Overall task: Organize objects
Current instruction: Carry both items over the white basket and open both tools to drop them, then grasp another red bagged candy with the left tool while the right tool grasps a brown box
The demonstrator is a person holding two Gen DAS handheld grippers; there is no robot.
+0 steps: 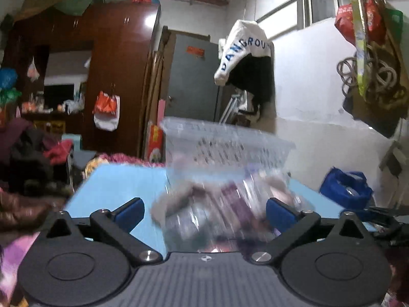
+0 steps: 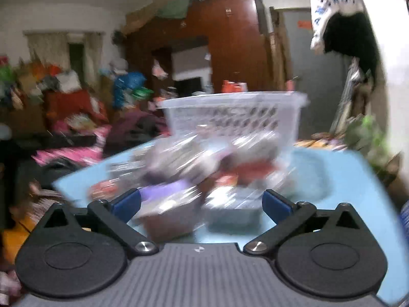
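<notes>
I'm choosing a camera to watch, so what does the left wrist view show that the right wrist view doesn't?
Left only: a blue bag right of the table, and coiled rings on the wall. Right only: a green plant and a window. Both: the clear basket, blurred plastic-wrapped packets, the blue table, and open left gripper and right gripper.

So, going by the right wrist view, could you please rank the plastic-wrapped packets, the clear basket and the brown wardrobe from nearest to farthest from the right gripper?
1. Plastic-wrapped packets: piled on the blue table, just ahead of the right gripper.
2. Clear basket: behind the pile.
3. Brown wardrobe: far back, against the wall.
</notes>
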